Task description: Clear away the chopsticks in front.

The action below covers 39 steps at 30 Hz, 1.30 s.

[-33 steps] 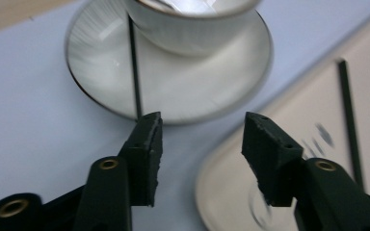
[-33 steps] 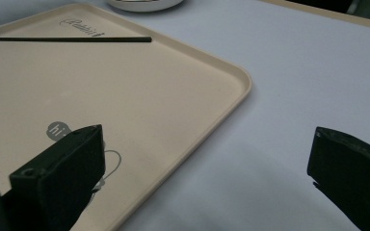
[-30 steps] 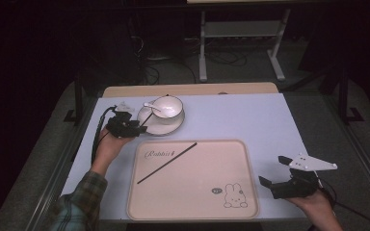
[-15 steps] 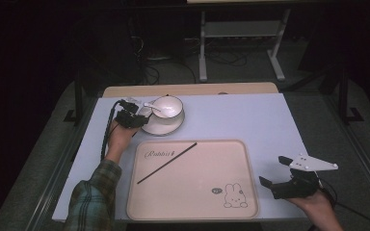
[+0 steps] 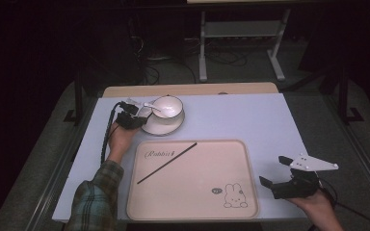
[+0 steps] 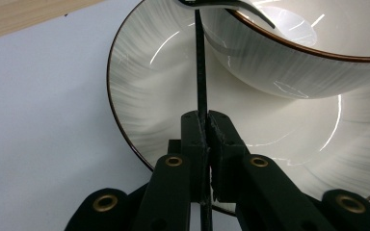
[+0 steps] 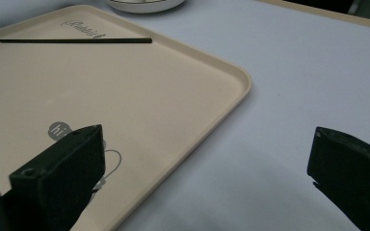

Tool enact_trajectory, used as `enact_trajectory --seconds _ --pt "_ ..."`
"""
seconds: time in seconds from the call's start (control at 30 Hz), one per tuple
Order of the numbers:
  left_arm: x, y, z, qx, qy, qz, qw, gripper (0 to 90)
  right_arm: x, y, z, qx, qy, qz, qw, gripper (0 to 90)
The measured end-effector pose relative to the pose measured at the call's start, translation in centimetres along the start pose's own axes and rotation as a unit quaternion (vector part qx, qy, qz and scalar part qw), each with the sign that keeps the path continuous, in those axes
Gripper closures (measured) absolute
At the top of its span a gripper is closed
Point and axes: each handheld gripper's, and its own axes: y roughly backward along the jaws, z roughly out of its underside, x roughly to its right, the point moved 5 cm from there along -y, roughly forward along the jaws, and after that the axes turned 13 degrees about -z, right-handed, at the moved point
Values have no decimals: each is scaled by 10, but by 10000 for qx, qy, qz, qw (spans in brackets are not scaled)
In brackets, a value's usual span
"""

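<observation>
A white bowl (image 5: 169, 107) with a white spoon (image 5: 153, 106) in it stands on a white saucer (image 5: 163, 128) at the back left of the table. My left gripper (image 5: 138, 114) is at the saucer's left rim. In the left gripper view its jaws (image 6: 204, 118) have just been closing and are shut on a thin black chopstick (image 6: 200, 62) that runs over the saucer (image 6: 159, 96) up to the bowl's rim (image 6: 294, 53). A second black chopstick (image 5: 166, 162) lies slanted on the beige tray (image 5: 192, 202). My right gripper (image 5: 271, 169) is held open by the tray's right edge, with nothing between its jaws (image 7: 207, 139).
The tray (image 7: 173, 110), printed with a rabbit (image 5: 234, 196), takes up the front middle of the pale table (image 5: 250, 120). A wooden strip (image 5: 188, 90) runs along the table's far edge. A metal stand (image 5: 241, 33) and cables are on the dark floor behind.
My left hand has moved a little away from me and rightward to the saucer's rim, and its jaws have shut. The right hand has stayed still.
</observation>
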Motion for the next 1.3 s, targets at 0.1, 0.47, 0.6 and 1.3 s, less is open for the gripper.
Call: enact_trajectory --seconds 0.1,0.47,0.6,1.3 --pt "-3 3 0 44 64 18 10000 852 0 0 0 7 -2 3 10000 0" --pt "-23 32 16 115 379 193 9990 852 0 0 0 2 2 -1 10000 0" --pt "-31 44 27 146 444 171 9988 853 -1 0 -1 10 13 -7 10000 0" --pt "-35 99 84 152 441 468 9978 854 -2 -1 -1 -9 45 -5 10000 0"
